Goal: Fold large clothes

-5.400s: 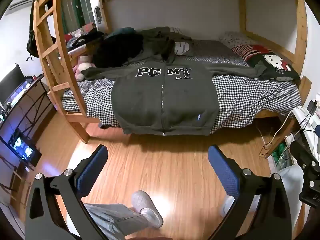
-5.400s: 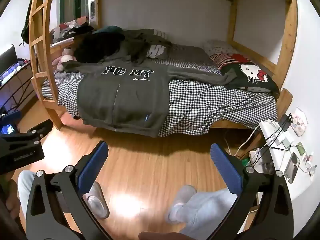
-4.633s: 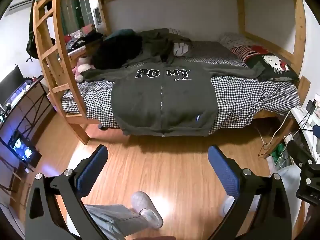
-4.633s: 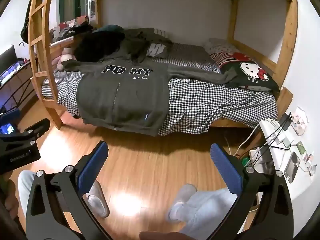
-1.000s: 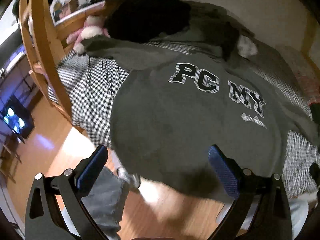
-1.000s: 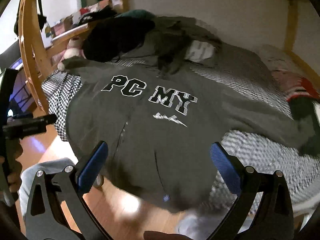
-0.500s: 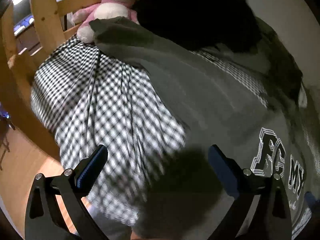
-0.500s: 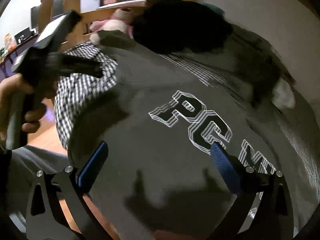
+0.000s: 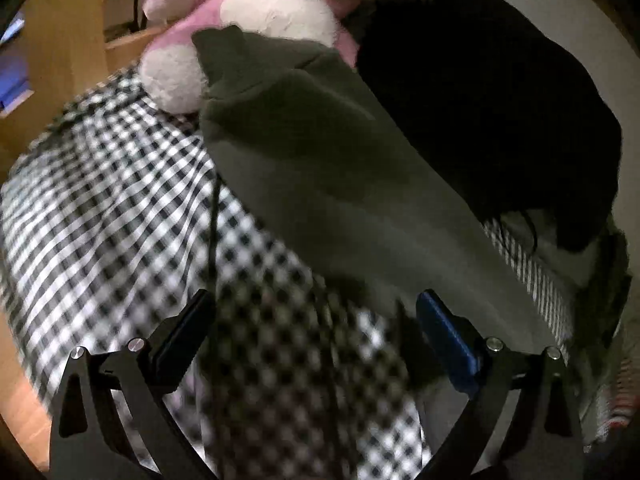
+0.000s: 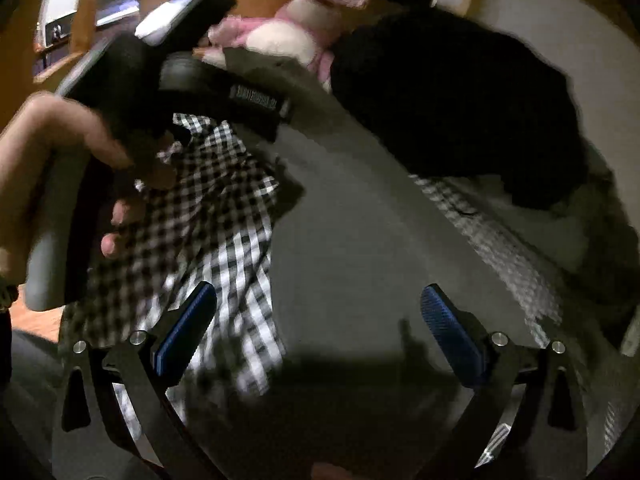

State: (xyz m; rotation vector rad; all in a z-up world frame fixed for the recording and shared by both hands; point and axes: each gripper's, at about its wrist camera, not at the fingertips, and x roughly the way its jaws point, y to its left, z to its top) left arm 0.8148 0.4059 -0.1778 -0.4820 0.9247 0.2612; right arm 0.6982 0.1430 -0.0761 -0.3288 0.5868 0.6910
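Note:
A dark grey zip hoodie lies spread on the checked bed. Its left sleeve [image 9: 328,168] stretches up and away to a cuff [image 9: 224,60] that rests against a plush toy. My left gripper [image 9: 316,328] is open and empty, low over the checked sheet [image 9: 120,216] beside the sleeve's near end. My right gripper [image 10: 320,320] is open and empty, hovering over the hoodie's shoulder area [image 10: 352,248]. The left gripper's body, in the person's hand [image 10: 48,152], shows in the right wrist view at upper left.
A pink and white plush toy [image 9: 256,16] lies at the bed's far end by the wooden frame [image 9: 64,40]. A black garment heap [image 9: 500,92] lies right beside the sleeve, and striped bedding [image 9: 532,264] behind it. Wood floor [image 9: 24,408] shows at lower left.
Both grippers have moved in from the room to close over the bed, the left toward the sleeve and cuff, the right over the shoulder. Both stayed open.

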